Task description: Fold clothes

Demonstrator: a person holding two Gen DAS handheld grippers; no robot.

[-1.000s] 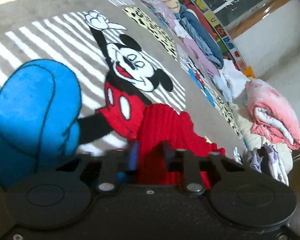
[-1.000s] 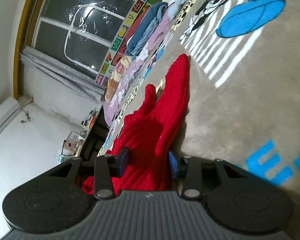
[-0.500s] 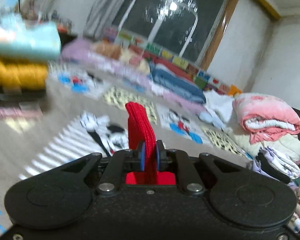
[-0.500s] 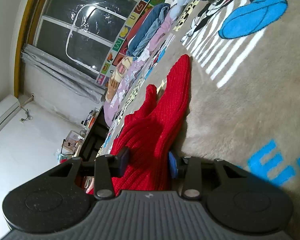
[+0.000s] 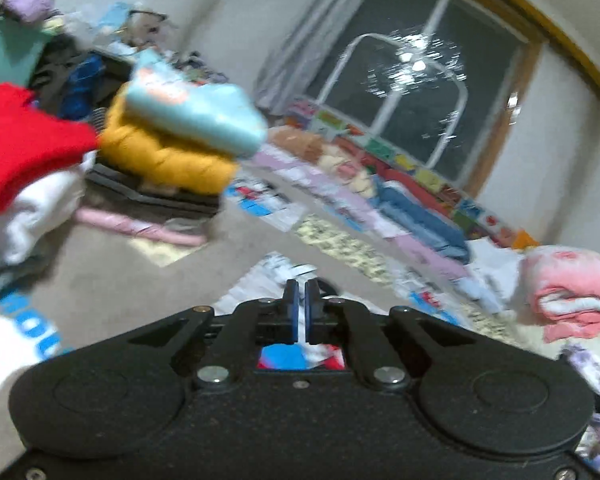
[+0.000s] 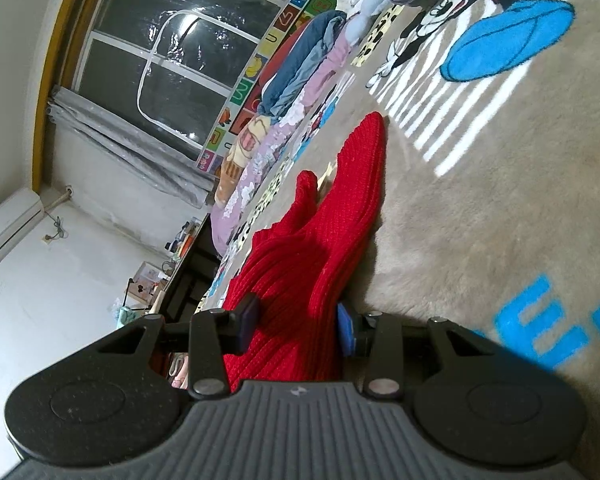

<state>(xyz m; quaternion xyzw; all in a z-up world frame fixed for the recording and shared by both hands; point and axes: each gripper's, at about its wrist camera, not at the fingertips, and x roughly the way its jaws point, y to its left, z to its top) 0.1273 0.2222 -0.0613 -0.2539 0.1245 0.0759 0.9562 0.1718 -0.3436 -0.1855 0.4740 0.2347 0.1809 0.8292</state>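
A red ribbed knit garment point(image 6: 320, 232) lies stretched out on the grey cartoon carpet point(image 6: 480, 220) in the right wrist view. My right gripper point(image 6: 298, 320) is shut on its near end, and the cloth bulges between the two pads. My left gripper point(image 5: 301, 292) is held above the carpet and points across the room. Its jaws are shut with nothing between them. A blurred red cloth point(image 5: 16, 148) rests on white cloth at the left edge of the left wrist view; I cannot tell whether it is the same garment.
Folded yellow point(image 5: 168, 160) and light-blue point(image 5: 196, 116) clothes are stacked at the back left. A pink blanket point(image 5: 572, 292) lies at the right. A row of bedding point(image 5: 412, 208) runs under the dark window point(image 5: 412, 92).
The left gripper let go of the red knit strip it pinched half a second ago, rose off the carpet and swung round toward the room's left. The right gripper and its cloth have not moved.
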